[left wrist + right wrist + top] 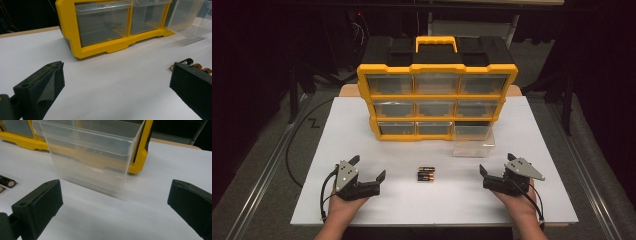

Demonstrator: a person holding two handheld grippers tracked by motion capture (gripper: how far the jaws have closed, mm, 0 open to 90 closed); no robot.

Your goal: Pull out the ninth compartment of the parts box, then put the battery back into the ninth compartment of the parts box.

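Three AA batteries point(426, 174) side by side at centre of the white tabletop point(362, 130), long axes running near to far, between left gripper point(368, 167) and right gripper point(496, 163), both with jaws apart, clear drawer point(473, 140) pulled out of the yellow organiser point(437, 90), dark room beyond.

Drawer box point(437, 67): yellow frame, black top, yellow handle point(435, 43). Small drawers point(436, 83): see-through, greyish inside. Pulled-out drawer point(473, 140): clear, no colour. Batteries point(426, 174): black with copper-orange ends. Table point(362, 200): plain white, no pattern. Left gripper point(368, 168): black, grey plate on top, black cable. Right gripper point(495, 166): black, grey plate too. Floor point(252, 165) around table: dull grey. Back of room: dark, nearly black.
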